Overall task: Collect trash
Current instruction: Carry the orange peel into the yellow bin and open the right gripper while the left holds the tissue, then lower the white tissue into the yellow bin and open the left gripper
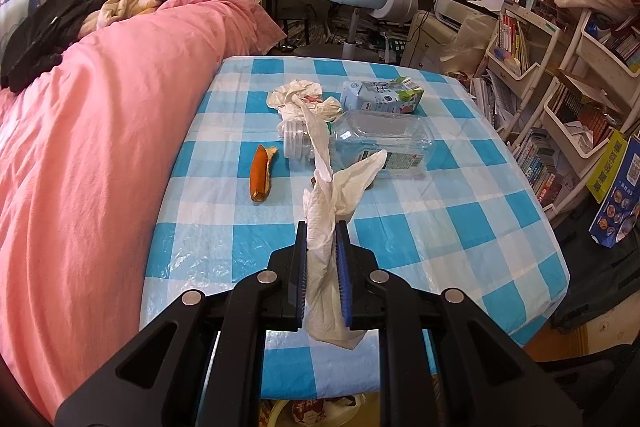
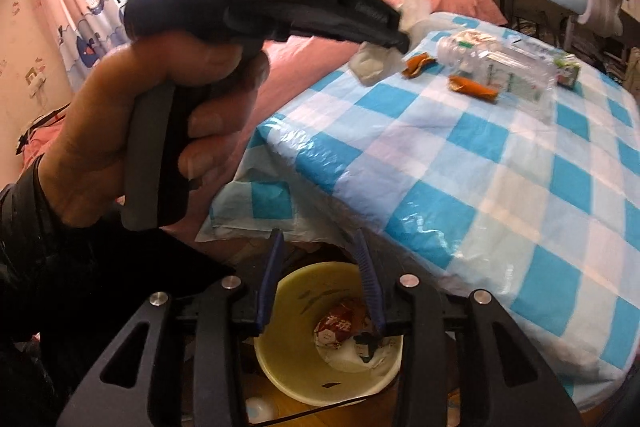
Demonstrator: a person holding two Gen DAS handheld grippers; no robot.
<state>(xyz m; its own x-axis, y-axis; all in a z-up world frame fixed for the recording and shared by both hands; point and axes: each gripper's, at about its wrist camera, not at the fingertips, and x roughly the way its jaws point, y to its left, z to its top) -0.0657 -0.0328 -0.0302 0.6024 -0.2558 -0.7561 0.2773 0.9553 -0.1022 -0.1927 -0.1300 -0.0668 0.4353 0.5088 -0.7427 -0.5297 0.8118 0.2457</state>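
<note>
Clamping a white tissue, the left gripper hangs above the checked tablecloth. The right gripper, jaws apart and empty, hovers over the yellow bin; carry the tissue over it before releasing.

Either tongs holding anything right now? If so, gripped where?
Left tongs are shut on a white paper tissue, pinched around its middle, with both ends hanging free. Right tongs are open and empty above the yellow bin.
</note>
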